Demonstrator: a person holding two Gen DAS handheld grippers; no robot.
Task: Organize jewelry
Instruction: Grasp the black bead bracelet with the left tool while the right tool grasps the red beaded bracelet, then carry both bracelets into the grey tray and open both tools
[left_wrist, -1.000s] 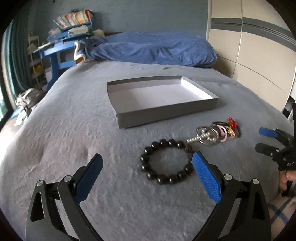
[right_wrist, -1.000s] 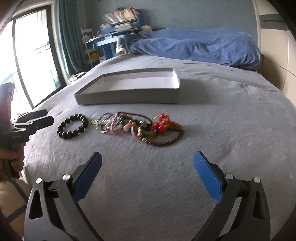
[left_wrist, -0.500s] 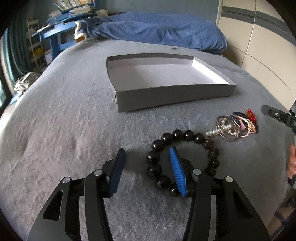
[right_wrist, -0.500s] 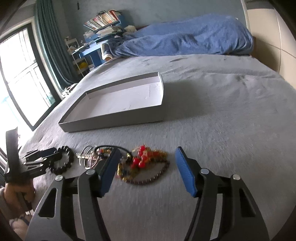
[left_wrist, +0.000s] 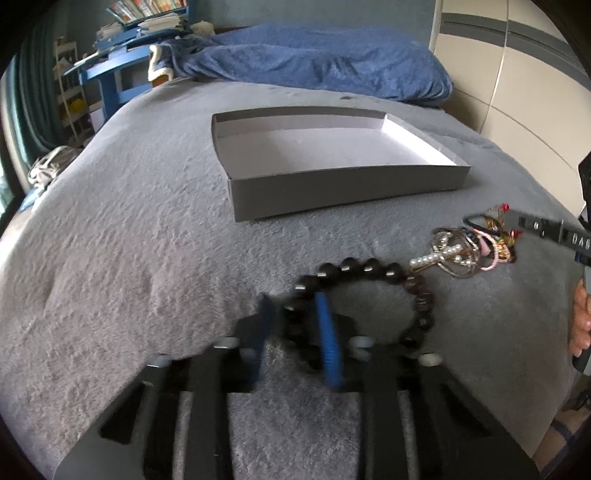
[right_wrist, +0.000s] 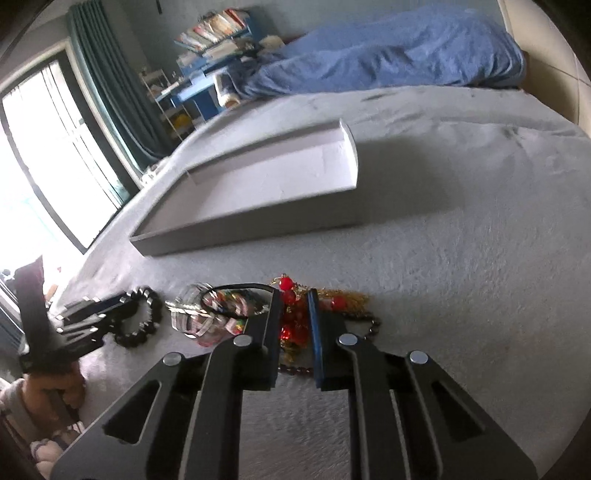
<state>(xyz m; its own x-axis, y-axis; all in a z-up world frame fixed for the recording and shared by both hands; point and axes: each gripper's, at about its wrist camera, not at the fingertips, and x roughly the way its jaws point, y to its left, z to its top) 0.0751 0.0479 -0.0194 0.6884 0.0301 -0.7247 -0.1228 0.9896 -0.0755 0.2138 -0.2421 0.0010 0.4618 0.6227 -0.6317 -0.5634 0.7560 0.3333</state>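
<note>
Grey bedspread, box at twelve o'clock: my left gripper closing on black bracelet, right gripper closing on red beads; tangled neighbours may lift too.

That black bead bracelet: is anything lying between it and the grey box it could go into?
Nothing visible. Only bare grey blanket lies between the black bead bracelet and the grey box. The other jewelry sits off to the right.

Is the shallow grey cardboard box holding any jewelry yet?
Empty: the grey cardboard box shows only bare white floor in both views.
</note>
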